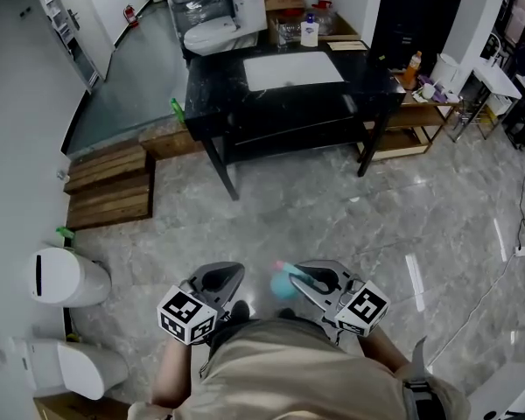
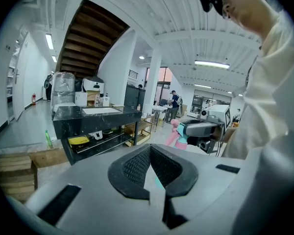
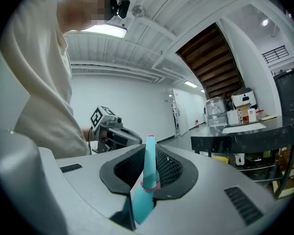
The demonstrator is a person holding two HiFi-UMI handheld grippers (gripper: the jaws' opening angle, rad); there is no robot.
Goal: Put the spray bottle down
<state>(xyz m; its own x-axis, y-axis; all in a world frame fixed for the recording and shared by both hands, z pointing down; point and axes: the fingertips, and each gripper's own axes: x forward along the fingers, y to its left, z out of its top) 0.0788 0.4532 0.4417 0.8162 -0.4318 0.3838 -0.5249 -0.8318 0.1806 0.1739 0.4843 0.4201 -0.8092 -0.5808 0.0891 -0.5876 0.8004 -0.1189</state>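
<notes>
The spray bottle is teal with a pink top and is held just in front of my body. My right gripper is shut on it. In the right gripper view the bottle stands up between the jaws, with a pink ring round its neck, at the right gripper. My left gripper hangs beside it, a short way to the left, shut with nothing in it. From the left gripper view, the bottle shows off to the right in the other gripper.
A black table with a white sheet stands ahead across grey marble floor. Wooden steps lie at the left, with a green bottle by the table's corner. A white bin stands near left. A low shelf holds bottles at the right.
</notes>
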